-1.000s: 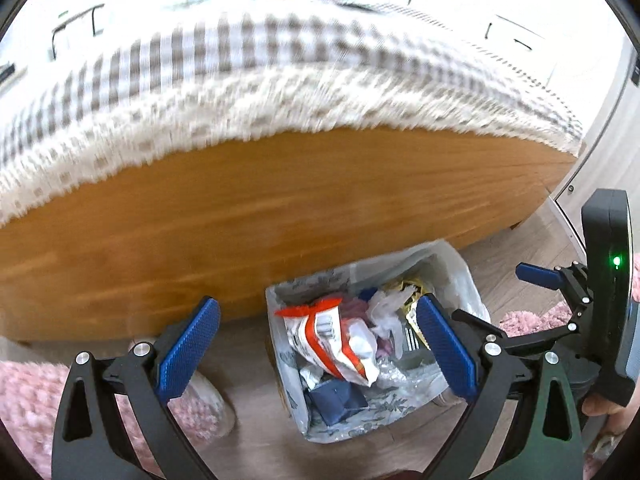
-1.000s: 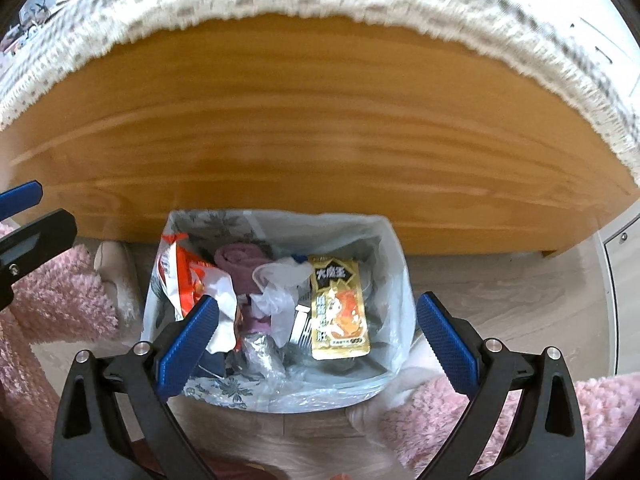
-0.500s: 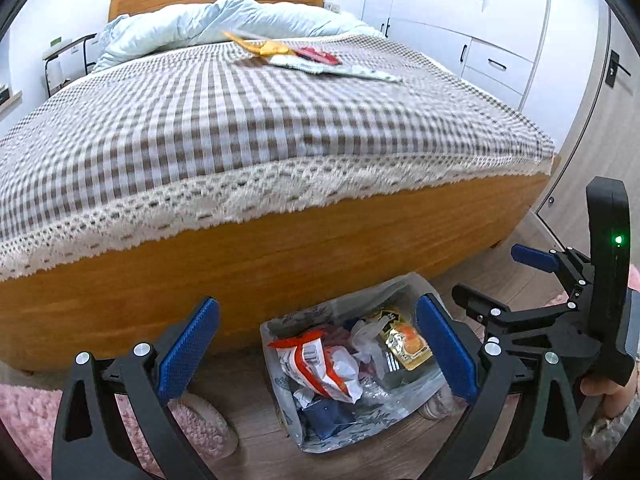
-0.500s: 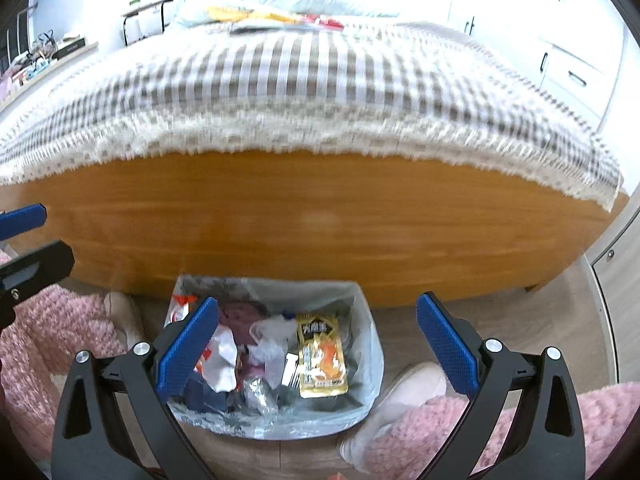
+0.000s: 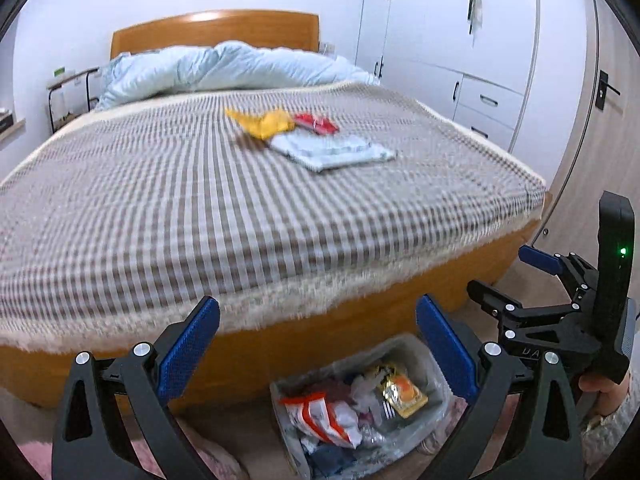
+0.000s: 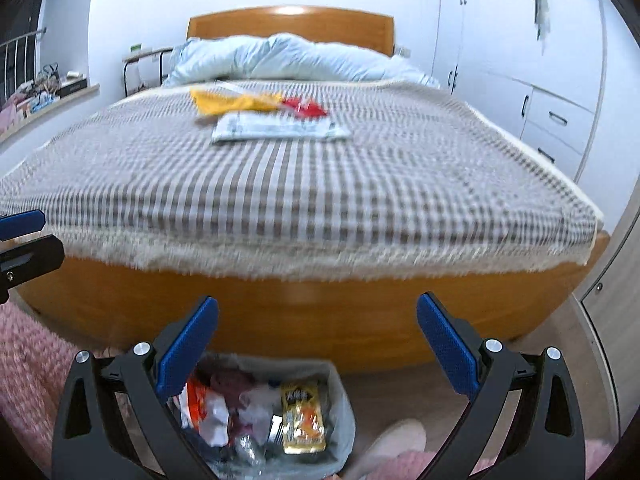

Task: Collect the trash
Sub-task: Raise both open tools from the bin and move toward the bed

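A pale blue duvet (image 5: 224,66) lies bunched below the wooden headboard (image 6: 288,20), beside white wardrobes (image 5: 452,28).

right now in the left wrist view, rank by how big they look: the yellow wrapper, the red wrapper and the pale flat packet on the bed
1. Pale flat packet, clearly the largest.
2. Crumpled yellow wrapper.
3. Small red wrapper, the smallest.

All three lie close together on the checked bedspread, so nearness to the camera hardly skews the order, though the picture is blurred.
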Demonstrator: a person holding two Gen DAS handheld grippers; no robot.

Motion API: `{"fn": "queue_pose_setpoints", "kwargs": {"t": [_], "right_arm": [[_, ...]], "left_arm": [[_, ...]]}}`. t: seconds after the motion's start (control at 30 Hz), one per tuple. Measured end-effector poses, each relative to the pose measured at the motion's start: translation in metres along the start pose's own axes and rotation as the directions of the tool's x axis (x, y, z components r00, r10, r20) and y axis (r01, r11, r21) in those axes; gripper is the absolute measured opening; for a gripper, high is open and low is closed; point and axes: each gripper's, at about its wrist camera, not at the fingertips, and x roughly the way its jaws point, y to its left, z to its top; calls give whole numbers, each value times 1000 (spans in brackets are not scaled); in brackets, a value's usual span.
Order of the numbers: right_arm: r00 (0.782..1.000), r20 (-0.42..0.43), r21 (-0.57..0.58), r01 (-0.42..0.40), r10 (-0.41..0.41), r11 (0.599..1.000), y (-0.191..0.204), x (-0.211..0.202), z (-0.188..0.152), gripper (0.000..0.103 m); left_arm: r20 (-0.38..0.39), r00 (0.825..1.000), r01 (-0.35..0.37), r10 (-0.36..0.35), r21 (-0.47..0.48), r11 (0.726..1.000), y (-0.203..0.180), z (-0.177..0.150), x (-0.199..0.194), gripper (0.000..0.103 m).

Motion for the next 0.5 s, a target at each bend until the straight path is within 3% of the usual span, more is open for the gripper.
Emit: {"fn": "queue_pose_setpoints", "kwargs": {"t": [0.5], "right_arm": [[984, 178, 20, 20, -23, 1000, -16, 6, 77, 95]], "left_arm": [[128, 992, 17, -19, 15, 1000, -2, 69, 7, 96]]}}
